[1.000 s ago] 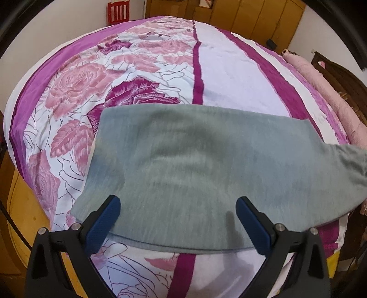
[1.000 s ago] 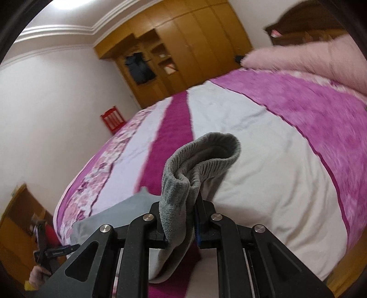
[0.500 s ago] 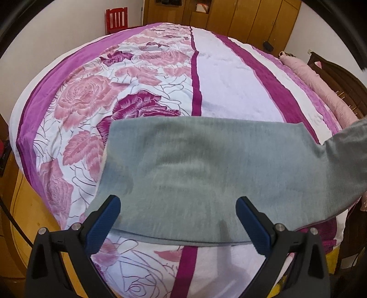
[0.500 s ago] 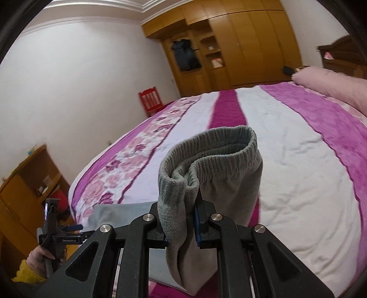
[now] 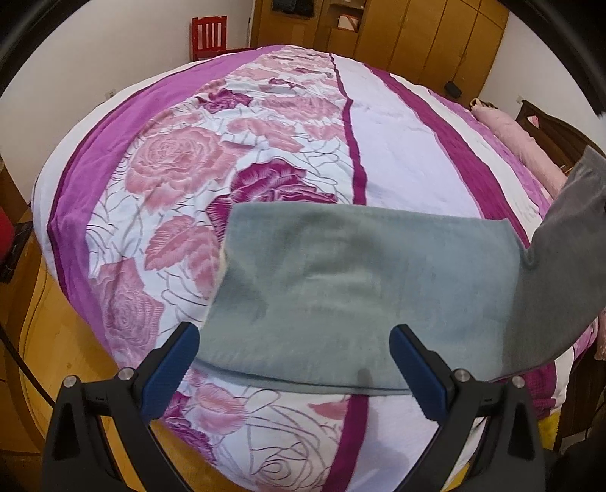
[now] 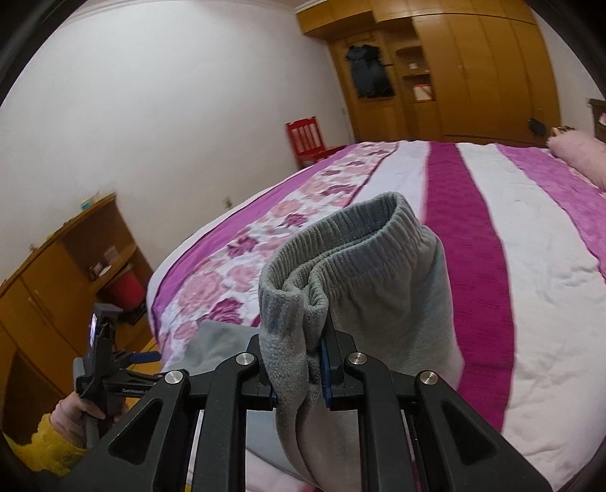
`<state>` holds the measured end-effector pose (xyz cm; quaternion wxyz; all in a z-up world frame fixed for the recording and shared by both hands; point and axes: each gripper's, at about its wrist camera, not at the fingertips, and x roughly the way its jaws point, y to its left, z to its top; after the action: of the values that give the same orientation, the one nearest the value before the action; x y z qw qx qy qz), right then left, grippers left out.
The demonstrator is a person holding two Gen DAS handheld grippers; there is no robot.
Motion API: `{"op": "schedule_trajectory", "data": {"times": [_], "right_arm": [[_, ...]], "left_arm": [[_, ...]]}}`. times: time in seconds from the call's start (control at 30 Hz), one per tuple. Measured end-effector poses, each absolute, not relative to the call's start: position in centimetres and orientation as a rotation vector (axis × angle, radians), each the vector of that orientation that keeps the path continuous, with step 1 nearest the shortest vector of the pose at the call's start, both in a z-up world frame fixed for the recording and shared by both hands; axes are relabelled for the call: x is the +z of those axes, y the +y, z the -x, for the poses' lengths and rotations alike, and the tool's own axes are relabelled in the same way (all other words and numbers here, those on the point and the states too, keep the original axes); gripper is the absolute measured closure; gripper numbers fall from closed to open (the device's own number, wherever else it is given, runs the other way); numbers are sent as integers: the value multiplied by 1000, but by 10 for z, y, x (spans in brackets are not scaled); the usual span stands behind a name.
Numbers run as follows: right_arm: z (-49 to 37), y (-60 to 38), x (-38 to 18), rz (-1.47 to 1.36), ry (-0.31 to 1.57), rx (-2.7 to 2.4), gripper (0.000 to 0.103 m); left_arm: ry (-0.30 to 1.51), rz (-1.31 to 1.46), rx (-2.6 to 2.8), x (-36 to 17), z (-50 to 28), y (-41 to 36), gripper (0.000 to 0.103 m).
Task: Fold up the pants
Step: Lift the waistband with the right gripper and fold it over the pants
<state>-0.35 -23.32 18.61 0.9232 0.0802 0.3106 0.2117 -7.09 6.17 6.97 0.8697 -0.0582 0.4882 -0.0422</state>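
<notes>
Grey pants lie flat across the near part of the bed. Their right end rises off the bed toward the right edge of the left wrist view. My left gripper hangs open above the pants' near edge, its blue pads holding nothing. In the right wrist view my right gripper is shut on the bunched ribbed waistband of the pants, lifted above the bed. The left gripper, held by a hand in a yellow sleeve, shows at lower left.
A pink bolster lies along the bed's far right side by a dark headboard. A red chair and wooden wardrobes stand beyond the bed. A low wooden cabinet is beside the bed's left.
My right gripper has carried the waistband up and leftward over the bed while rolling. The pants' right end stands higher. The left gripper has drawn back slightly and risen, still open.
</notes>
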Motion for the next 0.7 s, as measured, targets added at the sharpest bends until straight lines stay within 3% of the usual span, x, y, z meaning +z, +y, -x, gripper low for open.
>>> {"op": "schedule_trajectory", "data": {"times": [0.7], "right_arm": [[-36, -104, 160, -7, 763, 654, 87]], "left_arm": [[1004, 135, -29, 65, 81, 102, 1]]}}
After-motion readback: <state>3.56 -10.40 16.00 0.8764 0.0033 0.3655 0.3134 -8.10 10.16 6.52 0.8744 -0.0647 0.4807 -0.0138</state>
